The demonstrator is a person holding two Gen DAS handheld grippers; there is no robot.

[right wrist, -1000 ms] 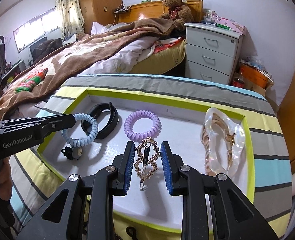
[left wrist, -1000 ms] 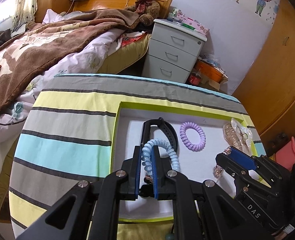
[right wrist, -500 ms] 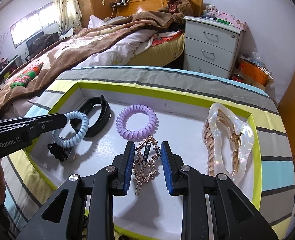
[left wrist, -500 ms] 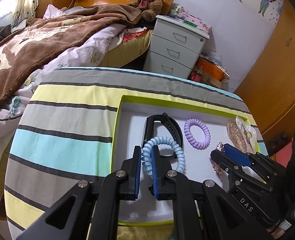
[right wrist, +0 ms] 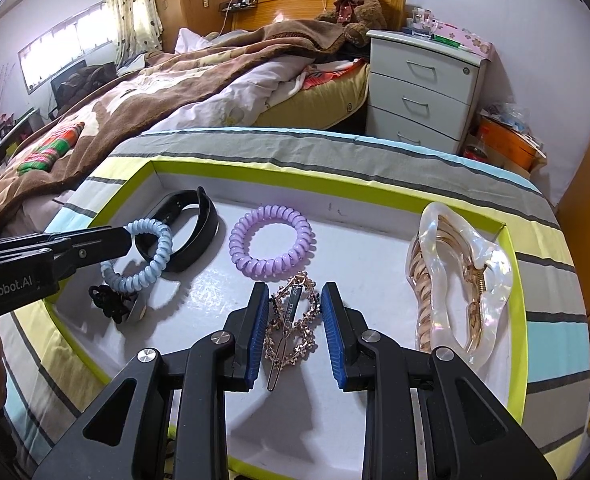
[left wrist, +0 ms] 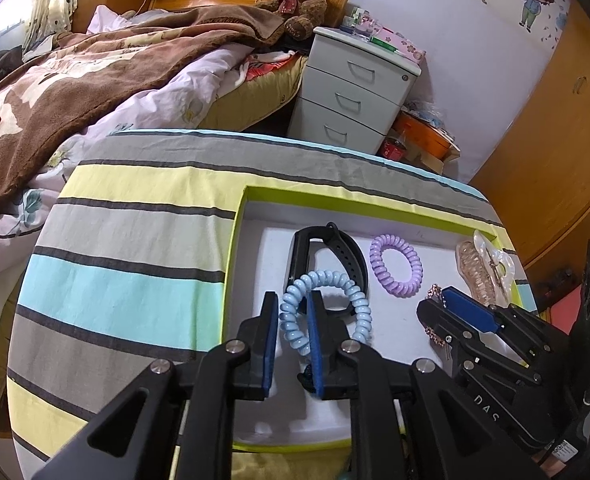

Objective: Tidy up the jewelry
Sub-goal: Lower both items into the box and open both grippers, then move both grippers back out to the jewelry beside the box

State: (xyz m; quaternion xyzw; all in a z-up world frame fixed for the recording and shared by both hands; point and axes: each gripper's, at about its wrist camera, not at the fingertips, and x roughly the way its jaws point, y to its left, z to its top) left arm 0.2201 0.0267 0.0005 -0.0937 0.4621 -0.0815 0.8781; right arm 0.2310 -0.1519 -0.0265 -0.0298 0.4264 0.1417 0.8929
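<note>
Left wrist view first: our left gripper has its pads pinched on the pale blue coil hair tie, at the left of the white tray, its far loop lying over the black band. It looks light and springy, so we judge one coil strand enough to hold. Moving right, the purple coil tie lies loose. Then our right gripper sits partly open, straddling the gold hair clip without clamping; it's thin and probably delicate, so we'd nip its edges gently. Far right rests the pearly claw clip
</note>
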